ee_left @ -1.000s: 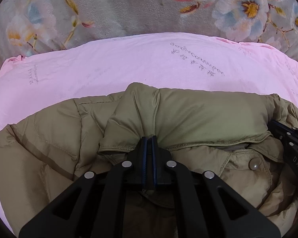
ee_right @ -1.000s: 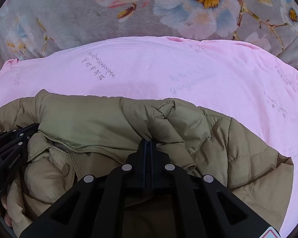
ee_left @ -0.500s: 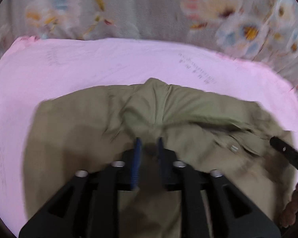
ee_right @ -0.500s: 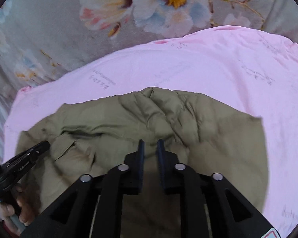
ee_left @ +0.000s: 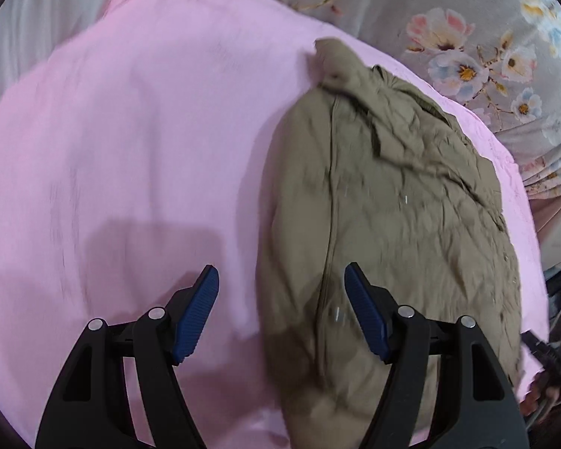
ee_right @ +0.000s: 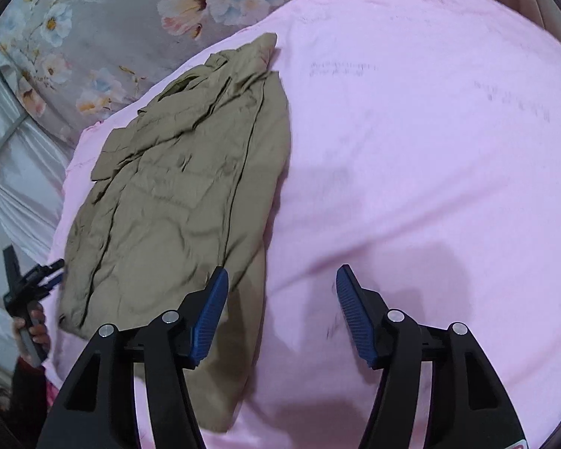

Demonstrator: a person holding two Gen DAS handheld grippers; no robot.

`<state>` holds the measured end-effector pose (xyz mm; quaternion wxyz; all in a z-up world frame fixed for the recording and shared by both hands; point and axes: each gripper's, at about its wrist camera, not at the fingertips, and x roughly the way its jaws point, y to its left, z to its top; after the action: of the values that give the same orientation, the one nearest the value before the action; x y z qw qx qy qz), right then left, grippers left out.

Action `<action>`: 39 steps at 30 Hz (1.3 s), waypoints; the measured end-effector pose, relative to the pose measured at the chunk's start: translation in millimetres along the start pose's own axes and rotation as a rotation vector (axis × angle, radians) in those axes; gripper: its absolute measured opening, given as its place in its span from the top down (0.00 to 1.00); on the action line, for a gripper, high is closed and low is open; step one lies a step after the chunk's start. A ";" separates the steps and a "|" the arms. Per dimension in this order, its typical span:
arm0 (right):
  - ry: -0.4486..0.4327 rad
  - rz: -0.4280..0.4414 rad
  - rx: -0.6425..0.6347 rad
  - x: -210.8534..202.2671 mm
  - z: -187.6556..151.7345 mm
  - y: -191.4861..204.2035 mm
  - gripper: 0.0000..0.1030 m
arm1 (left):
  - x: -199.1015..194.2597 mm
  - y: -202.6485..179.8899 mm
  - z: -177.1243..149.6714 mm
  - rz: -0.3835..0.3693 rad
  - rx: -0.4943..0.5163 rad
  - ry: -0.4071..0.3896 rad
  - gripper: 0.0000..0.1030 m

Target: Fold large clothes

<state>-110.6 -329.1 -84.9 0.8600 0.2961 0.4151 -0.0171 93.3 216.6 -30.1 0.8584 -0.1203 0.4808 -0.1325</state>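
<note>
An olive-khaki padded jacket (ee_left: 392, 205) lies folded in a long bundle on a pink sheet (ee_left: 131, 149). It also shows in the right wrist view (ee_right: 183, 194). My left gripper (ee_left: 282, 314) is open and empty, raised above the jacket's near left edge, its right finger over the fabric. My right gripper (ee_right: 282, 314) is open and empty, above the jacket's near right edge, mostly over the pink sheet (ee_right: 411, 149). The left gripper (ee_right: 30, 284) also shows at the left edge of the right wrist view, held in a hand.
The pink sheet covers a bed with a grey floral cover (ee_left: 467, 37) beyond it, also seen in the right wrist view (ee_right: 93, 37). White drapes (ee_right: 11, 187) hang at the left. The sheet's edge runs near the jacket's far side.
Both grippers were shut on the jacket's folded edge a second ago. They have opened, let it go and pulled up and apart, turning outward. The jacket now lies flat.
</note>
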 end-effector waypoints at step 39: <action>-0.480 0.356 -0.022 -135.9 61.0 112.1 0.92 | -158.2 -113.4 33.7 -0.067 0.192 -0.314 0.91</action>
<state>-125.8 -298.1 98.4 0.9263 0.3424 0.1417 0.0689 30.0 167.4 150.5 0.9255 -0.0728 0.3219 -0.1859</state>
